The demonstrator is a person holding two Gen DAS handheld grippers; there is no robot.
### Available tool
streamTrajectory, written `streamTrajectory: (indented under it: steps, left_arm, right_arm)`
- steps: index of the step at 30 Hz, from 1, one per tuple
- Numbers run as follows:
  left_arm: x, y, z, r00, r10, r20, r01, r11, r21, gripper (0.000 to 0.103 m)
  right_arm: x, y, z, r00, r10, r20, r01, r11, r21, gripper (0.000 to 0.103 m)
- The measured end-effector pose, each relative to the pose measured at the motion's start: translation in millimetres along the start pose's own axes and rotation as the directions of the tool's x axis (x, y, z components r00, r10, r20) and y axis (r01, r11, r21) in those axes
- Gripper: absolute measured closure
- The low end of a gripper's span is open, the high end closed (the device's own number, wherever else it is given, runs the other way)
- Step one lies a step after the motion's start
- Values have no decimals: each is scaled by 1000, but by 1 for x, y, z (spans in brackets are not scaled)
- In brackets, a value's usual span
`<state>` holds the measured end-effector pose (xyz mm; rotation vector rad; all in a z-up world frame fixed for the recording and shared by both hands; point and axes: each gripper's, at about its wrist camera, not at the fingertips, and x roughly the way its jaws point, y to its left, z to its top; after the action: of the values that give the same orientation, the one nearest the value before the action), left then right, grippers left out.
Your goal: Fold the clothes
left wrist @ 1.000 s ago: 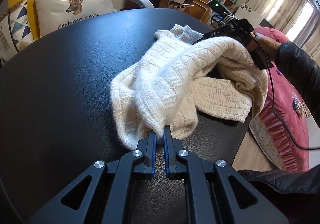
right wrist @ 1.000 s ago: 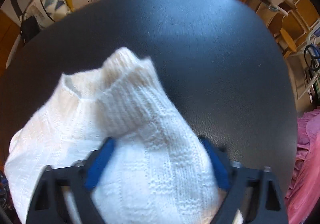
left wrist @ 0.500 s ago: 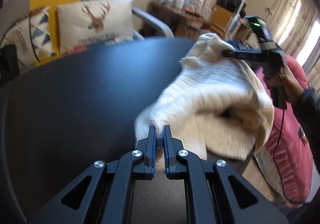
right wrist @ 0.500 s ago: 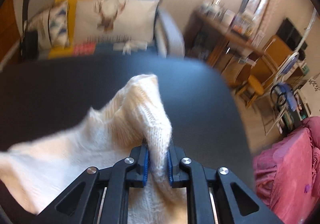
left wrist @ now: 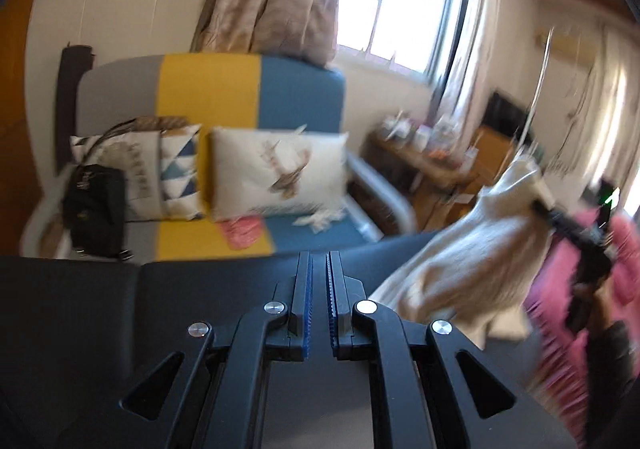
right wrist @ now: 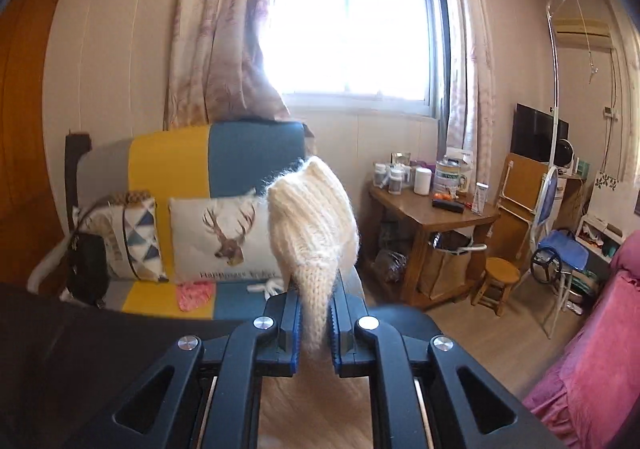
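Left wrist view, motion-blurred: the left gripper [left wrist: 319,289] occupies the lower centre of the frame, its blue ribbed pads drawn to a narrow slit with nothing seen between them. Only this view shows the bulk of the cream sweater [left wrist: 476,249], hanging at the right of the frame from the right gripper [left wrist: 560,221], a dark blurred shape at the right edge, and trailing down to the black tabletop [left wrist: 120,309]; whether its lower edge lies on the tabletop cannot be told through the blur.

Right wrist view, sharp: the right gripper [right wrist: 314,325] is clamped on a fold of the sweater [right wrist: 312,225]. A ribbed, fuzzy knit end stands up above the pads at the centre of the frame, and more cloth fills the gap below them. This view alone resolves the room: a deer-print cushion [right wrist: 222,233] on a yellow, blue and grey sofa [right wrist: 224,153] at centre left, a wooden side table [right wrist: 432,217] bearing jars at centre right, and a bright curtained window [right wrist: 352,25] at the top.
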<state>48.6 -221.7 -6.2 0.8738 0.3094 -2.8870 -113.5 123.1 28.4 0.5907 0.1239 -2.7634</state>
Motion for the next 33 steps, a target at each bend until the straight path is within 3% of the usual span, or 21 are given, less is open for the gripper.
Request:
streamTrajectory:
  steps: [4, 7, 10, 12, 17, 19, 20, 24, 33]
  left_arm:
    - [47, -9, -48, 987, -10, -159, 18, 999, 47, 96]
    - [86, -21, -75, 962, -66, -267, 78, 996, 35, 96]
    - [124, -36, -90, 928, -140, -346, 154, 988, 11, 89]
    - [144, -47, -91, 919, -158, -362, 180, 983, 27, 83]
    - [166, -74, -78, 930, -127, -345, 194, 967, 166, 79]
    - [174, -81, -70, 933, -115, -339, 199, 955, 222, 64]
    - [181, -82, -67, 929, -120, -350, 211, 949, 233, 62]
    - [220, -84, -58, 892, -148, -427, 275, 928, 253, 55]
    - [296, -91, -46, 791, -188, -583, 416, 864, 285, 55]
  right_arm:
    - [15, -20, -84, 985, -69, -156, 71, 997, 13, 93]
    - [16, -46, -143, 957, -110, -269, 127, 991, 47, 93]
    - [10, -66, -175, 937, -76, -341, 124, 985, 122, 89]
    - [4, -74, -191, 927, -59, -370, 123, 981, 152, 86]
    - [-7, -80, -202, 923, -36, -384, 119, 974, 194, 86]
    - [-7, -84, -210, 916, -39, -400, 132, 969, 208, 86]
    - [-6, -86, -215, 912, -35, -408, 136, 966, 221, 86]
    - [-2, -87, -230, 897, -30, -442, 156, 955, 251, 86]
    - [2, -80, -247, 857, -49, -513, 180, 961, 209, 86]
